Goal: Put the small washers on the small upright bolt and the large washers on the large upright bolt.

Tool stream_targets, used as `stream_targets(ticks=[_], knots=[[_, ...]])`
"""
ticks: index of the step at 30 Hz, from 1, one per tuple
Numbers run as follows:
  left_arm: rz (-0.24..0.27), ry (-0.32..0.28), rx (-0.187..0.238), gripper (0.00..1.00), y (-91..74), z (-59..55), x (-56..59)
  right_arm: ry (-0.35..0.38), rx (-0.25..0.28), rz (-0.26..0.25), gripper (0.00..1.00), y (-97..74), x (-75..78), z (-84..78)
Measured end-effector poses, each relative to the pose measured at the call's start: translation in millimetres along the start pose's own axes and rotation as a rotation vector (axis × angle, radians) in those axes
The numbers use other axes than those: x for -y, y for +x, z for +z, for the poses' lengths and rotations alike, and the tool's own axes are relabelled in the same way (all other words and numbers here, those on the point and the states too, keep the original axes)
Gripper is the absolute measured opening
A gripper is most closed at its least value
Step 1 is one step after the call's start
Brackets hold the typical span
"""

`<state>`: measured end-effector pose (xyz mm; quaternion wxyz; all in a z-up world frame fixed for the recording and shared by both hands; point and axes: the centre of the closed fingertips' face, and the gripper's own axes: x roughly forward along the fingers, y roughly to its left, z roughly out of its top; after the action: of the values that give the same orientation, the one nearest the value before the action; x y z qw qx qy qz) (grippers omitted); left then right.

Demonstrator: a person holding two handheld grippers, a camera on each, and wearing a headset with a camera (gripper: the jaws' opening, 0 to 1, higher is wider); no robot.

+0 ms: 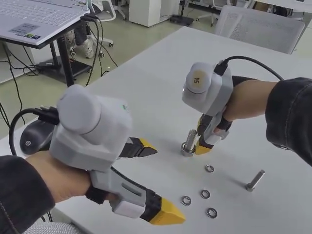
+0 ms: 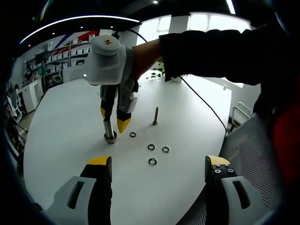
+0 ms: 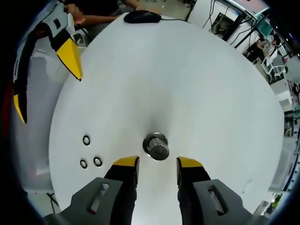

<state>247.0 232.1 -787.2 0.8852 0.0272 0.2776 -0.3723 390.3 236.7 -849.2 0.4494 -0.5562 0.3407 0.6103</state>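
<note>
The large upright bolt (image 1: 189, 141) stands mid-table with a wider ring at its foot. My right gripper (image 1: 197, 146) points down right beside it, open, with nothing between its yellow tips; in the right gripper view the bolt's top (image 3: 156, 145) sits just beyond the tips (image 3: 158, 164). The small bolt (image 1: 255, 179) stands to the right, upright in the left gripper view (image 2: 155, 116). Several small washers (image 1: 205, 194) lie flat on the white table (image 1: 161, 83) between the bolts and me. My left gripper (image 1: 157, 180) hovers low at the near left, open wide and holding nothing.
A black mouse (image 1: 35, 137) lies by the table's left edge, behind my left gripper. A laptop (image 1: 39, 17) sits on a stand past that edge. A mesh chair (image 1: 263, 27) stands at the far side.
</note>
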Motion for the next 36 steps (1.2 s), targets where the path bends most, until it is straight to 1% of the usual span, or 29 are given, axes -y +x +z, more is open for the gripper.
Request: stream_targets(ticks=[15, 20, 25, 28, 33, 36], knots=[[-0.005, 0.008, -0.007, 0.81, 0.5, -0.6, -0.5, 0.040, -0.010, 0.000, 0.33, -1.7, -4.1, -18.2], [-0.006, 0.010, -0.006, 0.81, -1.2, 0.7, 0.7, 0.052, -0.012, 0.002, 0.33, -4.6, -12.6, -22.2], [-0.006, 0.013, -0.007, 0.81, -2.3, 1.5, 1.8, 0.060, -0.012, 0.007, 0.33, -4.6, -18.0, -23.9], [-0.006, 0.013, -0.007, 0.81, -2.9, 1.6, 1.9, 0.063, -0.013, 0.011, 0.33, -2.1, -19.8, -25.1], [-0.008, 0.014, -0.008, 0.80, -3.3, 1.4, 2.8, 0.068, -0.020, 0.023, 0.32, 4.2, -27.1, -30.0], [-0.008, 0.015, -0.010, 0.80, -3.2, 0.9, 2.9, 0.070, -0.019, 0.025, 0.32, 5.6, -27.7, -31.9]])
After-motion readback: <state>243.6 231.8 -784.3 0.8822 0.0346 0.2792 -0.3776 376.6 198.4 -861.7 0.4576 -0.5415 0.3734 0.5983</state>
